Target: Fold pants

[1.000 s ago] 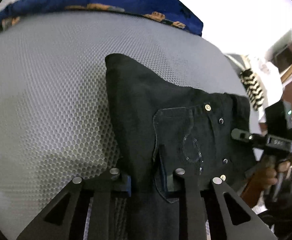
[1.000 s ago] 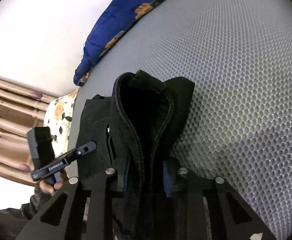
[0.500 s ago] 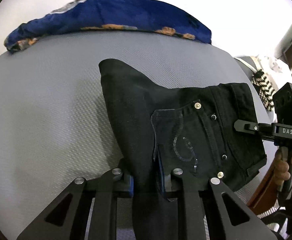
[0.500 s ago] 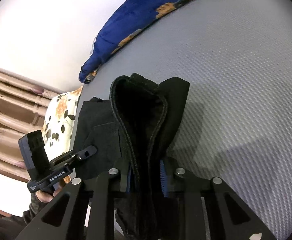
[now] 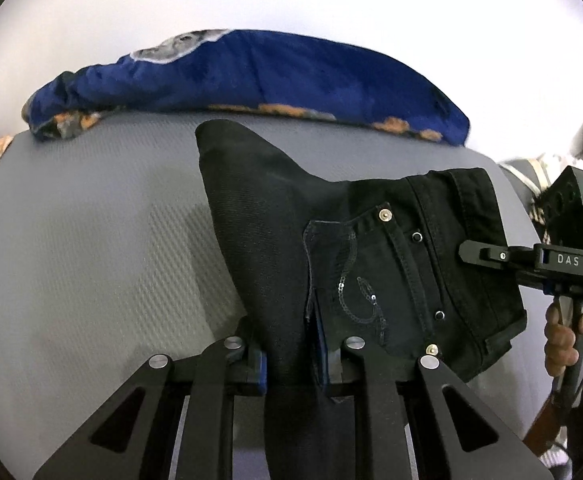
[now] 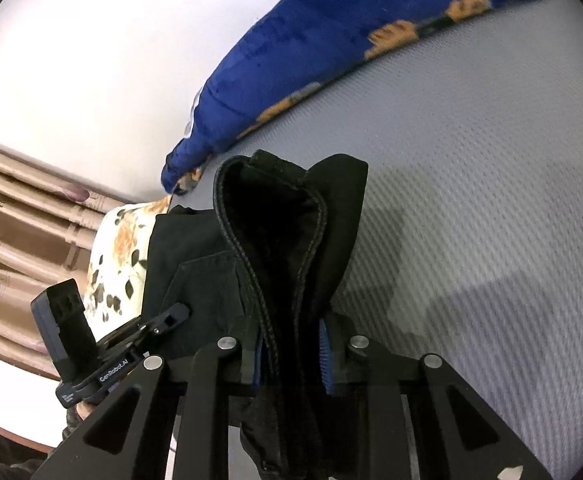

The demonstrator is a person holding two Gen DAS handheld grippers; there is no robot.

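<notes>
1. Left wrist view: the left gripper points down at a slant over the grey mattress. Its fingers are clamped on a fold of the black jeans, and blue pads show on both sides of the cloth.
2. In the same view the jeans are lifted and spread toward the right, with the sequined back pocket and the metal rivets facing the camera. One corner of the cloth stands up toward the blue floral blanket, which lies along the far edge of the mattress below a white wall.
3. At the right edge the right gripper reaches in level and meets the waistband side of the jeans. A person's hand grips its handle from below.
4. Right wrist view: the right gripper also slants down, and its fingers are clamped on a thick bundle of the jeans, with a stitched seam running up the middle.
5. On the left the left gripper touches the same cloth. Behind it are a floral pillow and a beige curtain.
6. The blue blanket lies just beyond the raised jeans.
</notes>
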